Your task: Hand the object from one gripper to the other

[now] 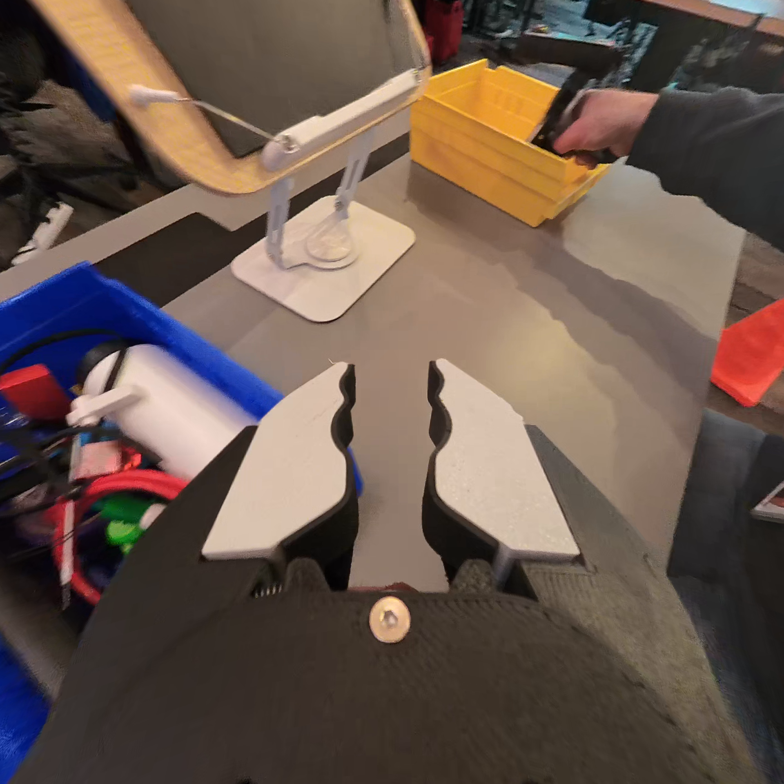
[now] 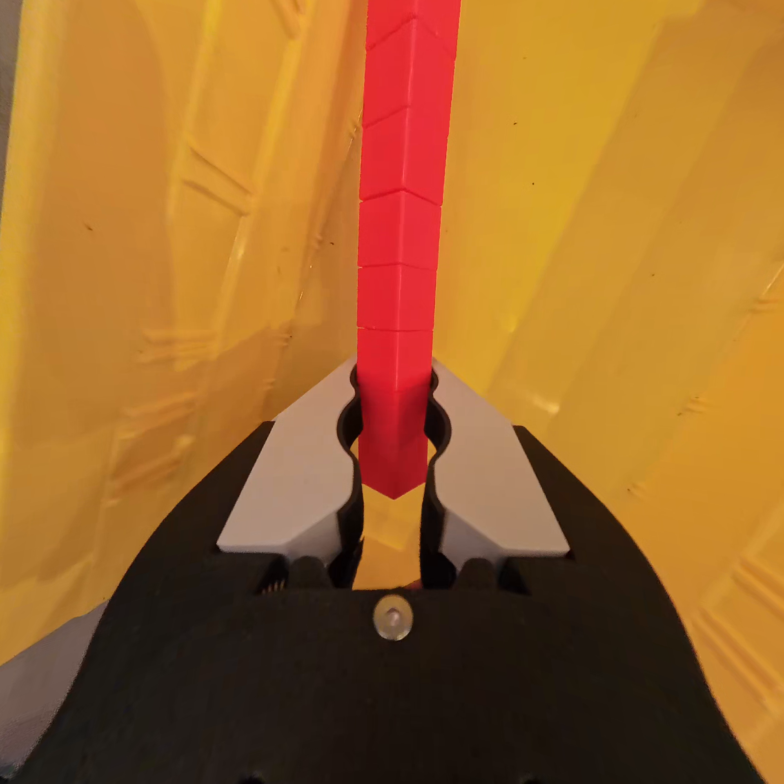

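Observation:
In the right wrist view my right gripper [image 2: 394, 373] is shut on a long red segmented bar [image 2: 403, 220]. The bar runs straight out ahead between the fingers, inside the yellow bin [image 2: 594, 297]. In the left wrist view my left gripper [image 1: 391, 373] is open and empty above the grey table [image 1: 530, 339]. The right gripper, held by a hand [image 1: 594, 123], reaches into the yellow bin [image 1: 479, 140] at the far right; the red bar is hidden there.
A blue bin [image 1: 140, 314] at the left holds a white bottle [image 1: 169, 407], cables and small items. A white stand [image 1: 326, 259] carrying a tilted wooden-edged board [image 1: 140, 85] stands at the table's middle back. An orange object [image 1: 751, 356] lies off the right edge. Across from one pair of fingers to the other is roughly 60 cm.

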Motion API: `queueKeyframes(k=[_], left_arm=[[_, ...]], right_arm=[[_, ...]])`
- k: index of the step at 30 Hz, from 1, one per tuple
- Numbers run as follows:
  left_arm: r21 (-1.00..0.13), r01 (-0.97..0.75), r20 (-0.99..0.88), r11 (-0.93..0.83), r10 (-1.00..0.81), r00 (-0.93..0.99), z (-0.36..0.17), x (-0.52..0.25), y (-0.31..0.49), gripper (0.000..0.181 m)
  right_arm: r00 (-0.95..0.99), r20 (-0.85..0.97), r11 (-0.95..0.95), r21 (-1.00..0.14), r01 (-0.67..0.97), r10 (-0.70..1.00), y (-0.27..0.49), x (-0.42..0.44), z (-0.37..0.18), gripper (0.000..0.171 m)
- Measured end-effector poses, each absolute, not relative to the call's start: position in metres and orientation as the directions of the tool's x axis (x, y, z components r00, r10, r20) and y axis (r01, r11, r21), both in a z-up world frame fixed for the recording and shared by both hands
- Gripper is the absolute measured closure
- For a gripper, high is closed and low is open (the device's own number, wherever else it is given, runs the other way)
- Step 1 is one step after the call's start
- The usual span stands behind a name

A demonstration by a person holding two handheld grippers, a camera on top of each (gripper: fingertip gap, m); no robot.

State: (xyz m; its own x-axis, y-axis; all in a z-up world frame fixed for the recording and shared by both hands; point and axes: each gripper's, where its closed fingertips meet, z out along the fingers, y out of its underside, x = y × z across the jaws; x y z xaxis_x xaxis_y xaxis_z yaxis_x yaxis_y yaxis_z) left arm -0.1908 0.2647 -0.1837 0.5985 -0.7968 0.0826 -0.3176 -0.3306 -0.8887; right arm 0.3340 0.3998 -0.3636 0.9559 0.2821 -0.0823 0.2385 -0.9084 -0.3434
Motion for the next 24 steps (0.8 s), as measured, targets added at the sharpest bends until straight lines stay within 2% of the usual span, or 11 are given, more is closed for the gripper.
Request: queueKeyframes(k=[8, 12, 16, 24], left_arm=[[-0.834, -0.377, -0.030, -0.403, -0.649, 0.761, -0.198, -0.257, 0.289, 0.146], [-0.773, -0.455, -0.133, -0.442, -0.589, 0.797, -0.210, -0.286, 0.297, 0.144], [-0.717, -0.510, -0.201, -0.475, -0.560, 0.804, -0.225, -0.306, 0.305, 0.143], [-0.586, -0.523, -0.082, -0.619, -0.597, 0.798, -0.288, -0.298, 0.302, 0.141]], right_arm=[[0.944, -0.093, -0.891, -0.371, 0.263, 0.317, 0.396, 0.329, -0.359, 0.140], [0.935, -0.056, -0.853, -0.432, 0.293, 0.349, 0.395, 0.327, -0.343, 0.134], [0.923, 0.012, -0.783, -0.526, 0.333, 0.384, 0.392, 0.318, -0.312, 0.134], [0.882, 0.067, -0.618, -0.689, 0.379, 0.466, 0.375, 0.281, -0.251, 0.139]])
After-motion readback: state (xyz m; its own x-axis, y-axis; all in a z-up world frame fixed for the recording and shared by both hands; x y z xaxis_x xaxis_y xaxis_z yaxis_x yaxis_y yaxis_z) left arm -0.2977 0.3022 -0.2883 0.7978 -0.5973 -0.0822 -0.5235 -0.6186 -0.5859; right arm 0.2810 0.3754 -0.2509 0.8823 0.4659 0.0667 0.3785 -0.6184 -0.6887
